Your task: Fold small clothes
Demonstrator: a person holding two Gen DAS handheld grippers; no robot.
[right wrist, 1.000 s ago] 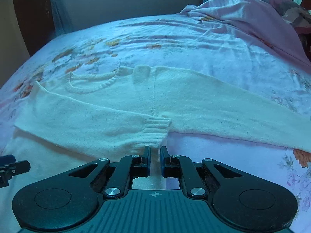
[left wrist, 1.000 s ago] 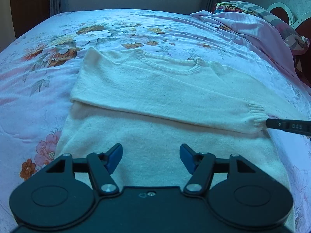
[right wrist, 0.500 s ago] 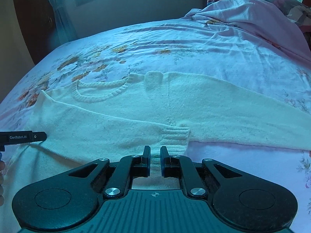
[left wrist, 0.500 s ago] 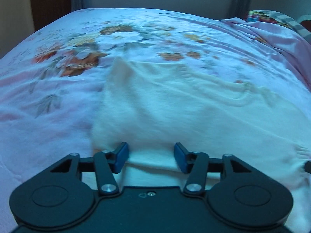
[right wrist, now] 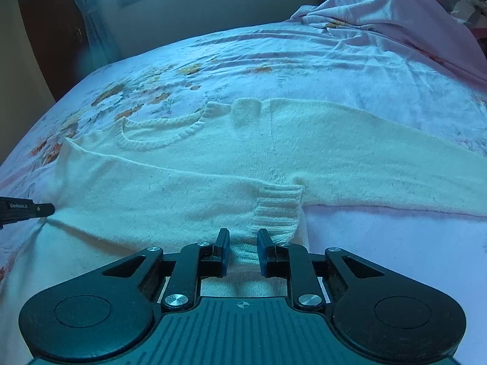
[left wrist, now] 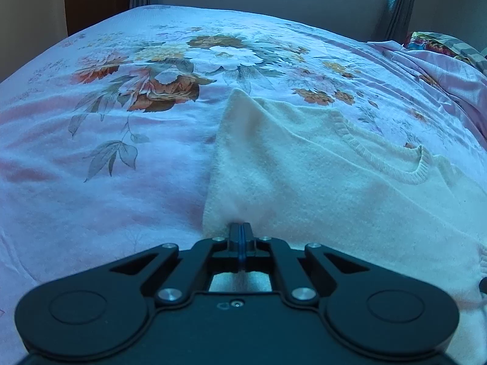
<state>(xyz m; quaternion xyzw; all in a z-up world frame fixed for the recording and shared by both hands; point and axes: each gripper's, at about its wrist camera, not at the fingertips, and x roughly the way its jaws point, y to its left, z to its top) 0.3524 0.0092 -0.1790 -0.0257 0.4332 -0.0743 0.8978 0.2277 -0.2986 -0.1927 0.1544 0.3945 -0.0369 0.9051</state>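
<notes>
A cream knit sweater (right wrist: 213, 158) lies flat on the flowered bedspread (left wrist: 106, 158), neckline away from me. One sleeve is folded across the body, its ribbed cuff (right wrist: 275, 213) just in front of my right gripper (right wrist: 242, 251), which is partly open with the cuff's end between its jaws. The other sleeve (right wrist: 395, 164) stretches out to the right. My left gripper (left wrist: 240, 234) is shut on the sweater's folded left edge (left wrist: 222, 182); it also shows at the left of the right wrist view (right wrist: 45, 209).
A heap of pink bedding and pillows (right wrist: 395, 21) lies at the right end of the bed. A window and curtain (right wrist: 97, 15) stand behind the far edge. Bare bedspread lies left of the sweater (left wrist: 91, 213).
My left gripper moved to the sweater's left fold edge and shut on it. My right gripper, shut at the cuff before, has opened partway.
</notes>
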